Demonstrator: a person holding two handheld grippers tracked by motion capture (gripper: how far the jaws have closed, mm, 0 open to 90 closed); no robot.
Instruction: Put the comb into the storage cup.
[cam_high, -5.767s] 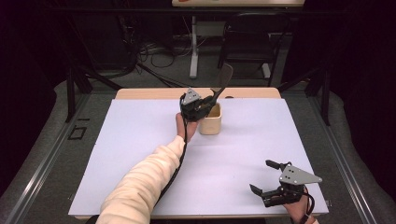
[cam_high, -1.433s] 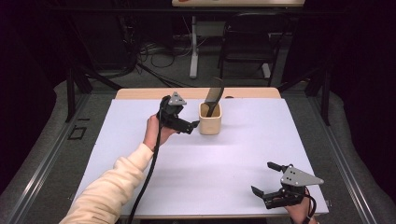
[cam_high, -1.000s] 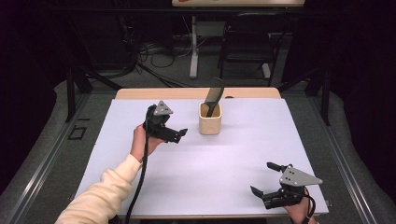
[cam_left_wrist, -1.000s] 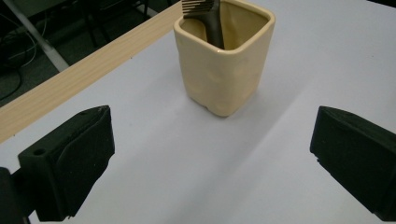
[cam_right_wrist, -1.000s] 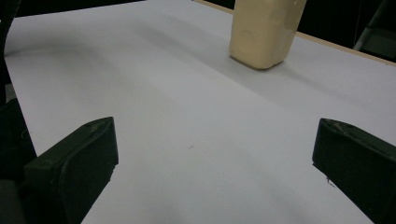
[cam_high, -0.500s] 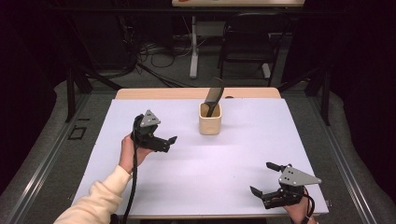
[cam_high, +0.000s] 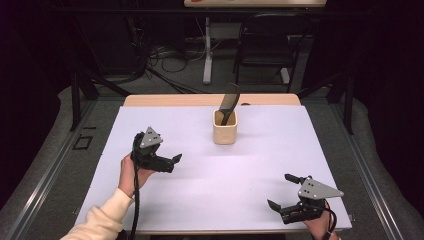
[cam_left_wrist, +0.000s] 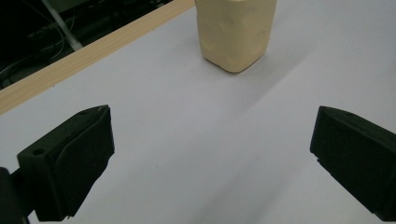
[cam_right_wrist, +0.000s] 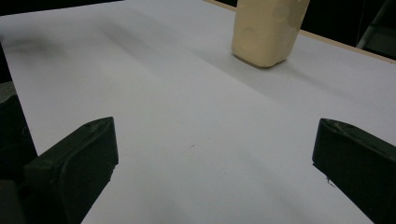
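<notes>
Your left gripper (cam_high: 170, 162) sits over the left part of the white table cover (cam_high: 200, 200), held up in your left hand (cam_high: 131, 172), and its jaws stand wide apart with nothing between them. In the left gripper view the same gripper (cam_left_wrist: 210, 163) frames bare white surface, with the cream cup (cam_left_wrist: 236, 32) ahead of it and well clear of both jaws.

From that gripper, the cream cup (cam_high: 225, 127) lies to the right and farther away, near the far middle of the table, and nothing touches it from either side. It stands upright on the cover, just in front of the bare wooden strip (cam_high: 175, 100) along the far edge. A dark comb (cam_high: 229, 102) stands in the cup, leaning to the right and away, with its upper half rising above the rim.

The cup is pale cream, squarish with rounded corners, and its wall shows shallow round dimples in both gripper views. The comb is flat and black-grey, wider at its top end; its teeth are too small to make out.

Your right gripper (cam_high: 284, 192) rests low at the near right corner of the cover, jaws also spread and empty. In the right gripper view that gripper (cam_right_wrist: 215, 172) looks across open white surface toward the cup (cam_right_wrist: 268, 30), which stands well apart from it, far ahead.
</notes>
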